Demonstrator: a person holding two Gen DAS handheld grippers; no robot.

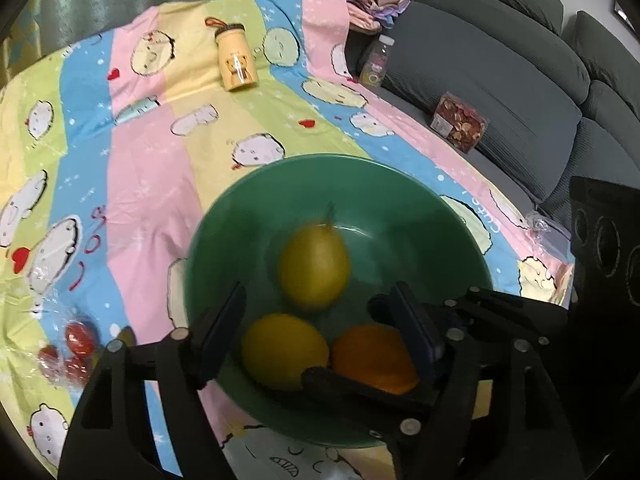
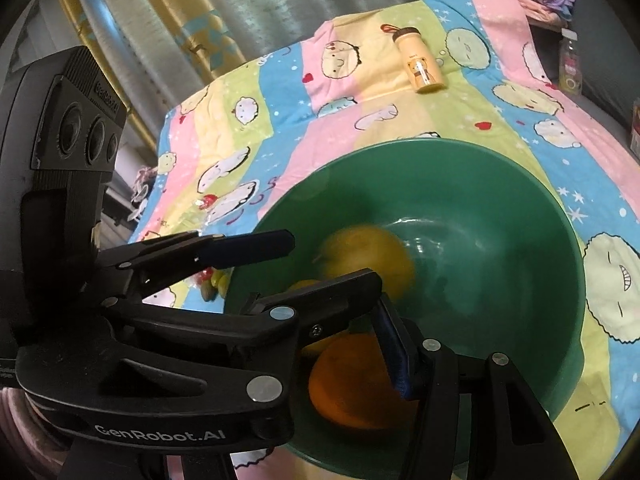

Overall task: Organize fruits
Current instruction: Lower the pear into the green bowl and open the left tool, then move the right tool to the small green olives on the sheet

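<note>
Both cameras ride on the grippers and look steeply down, close over the green bowl (image 1: 400,184). The left wrist view sits at the bowl's 6 o'clock rim, facing across the striped cartoon sheet (image 1: 140,168) toward a grey sofa (image 1: 500,92) at 2 o'clock. The right wrist view looks from just right of it, nearer the bowl, with the left gripper (image 2: 332,254) crossing in from 9 o'clock. Both views share the bowl, the sheet and the yellow bear bottle (image 2: 420,64) at 12 o'clock.
</note>
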